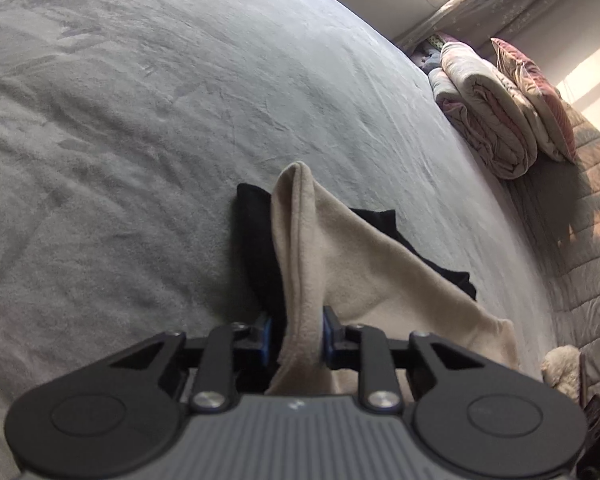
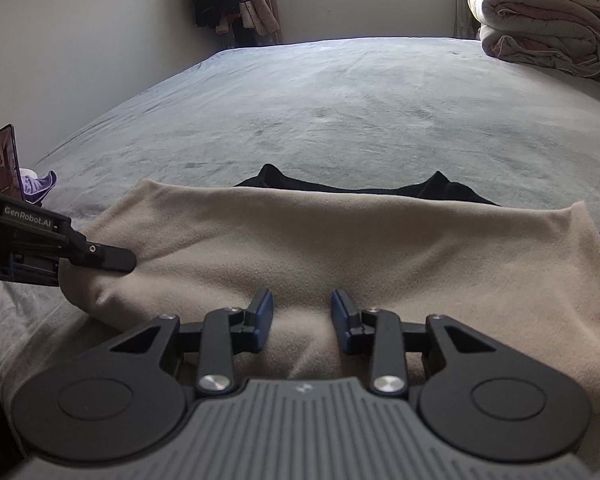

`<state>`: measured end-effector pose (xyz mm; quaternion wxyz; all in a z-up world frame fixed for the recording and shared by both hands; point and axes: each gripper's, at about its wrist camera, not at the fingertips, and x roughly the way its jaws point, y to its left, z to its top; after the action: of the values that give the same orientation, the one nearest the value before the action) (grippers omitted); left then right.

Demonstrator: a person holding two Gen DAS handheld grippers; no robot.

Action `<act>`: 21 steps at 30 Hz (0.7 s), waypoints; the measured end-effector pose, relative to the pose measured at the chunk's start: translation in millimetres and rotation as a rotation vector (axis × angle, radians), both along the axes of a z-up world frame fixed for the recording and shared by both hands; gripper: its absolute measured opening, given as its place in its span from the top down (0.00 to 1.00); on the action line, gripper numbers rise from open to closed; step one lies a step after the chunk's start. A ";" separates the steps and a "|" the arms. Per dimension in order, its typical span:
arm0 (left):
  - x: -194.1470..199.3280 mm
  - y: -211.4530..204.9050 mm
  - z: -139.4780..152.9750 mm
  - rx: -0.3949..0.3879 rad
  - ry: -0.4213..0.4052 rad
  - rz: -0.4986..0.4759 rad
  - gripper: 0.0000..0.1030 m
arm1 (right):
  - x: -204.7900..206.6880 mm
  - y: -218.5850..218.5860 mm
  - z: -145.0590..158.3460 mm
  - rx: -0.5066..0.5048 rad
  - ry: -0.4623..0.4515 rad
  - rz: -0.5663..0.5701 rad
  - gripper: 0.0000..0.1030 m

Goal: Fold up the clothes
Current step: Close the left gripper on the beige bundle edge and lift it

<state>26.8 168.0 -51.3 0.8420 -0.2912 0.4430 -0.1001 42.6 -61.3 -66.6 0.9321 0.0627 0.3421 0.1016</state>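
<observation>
- beige fleece garment – plain, no print, a soft sandy tone
- black garment under it, solid dark; a black tag with pale lettering (too small to read) shows at the beige cloth's right edge
- bed cover – grey plush, brushed into lighter and darker streaks
- left gripper and right gripper: black arms, blue pads, grey ribbed body
- folded quilt in pale cream with dusty-pink patches
- pillow pinkish-red with a faint pattern
- lilac cloth near a phone with a purple edge
- white walls
</observation>
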 end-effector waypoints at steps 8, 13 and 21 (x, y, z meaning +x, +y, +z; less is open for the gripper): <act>-15.2 -21.0 38.4 -0.061 -0.102 -0.027 0.80 | -0.2 -1.1 -0.6 0.003 -0.001 0.003 0.66; -13.6 -43.8 60.0 -0.084 -0.146 -0.098 0.80 | 0.5 -13.2 9.1 0.062 0.016 -0.020 0.67; -8.0 -94.5 65.5 -0.091 -0.155 -0.227 0.79 | -5.9 -85.5 31.7 0.399 0.012 -0.173 0.62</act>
<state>18.8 73.5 14.2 0.8429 -0.2684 0.4016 -0.2369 36.7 -146.8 -34.9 0.9044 0.2757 0.3139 0.0868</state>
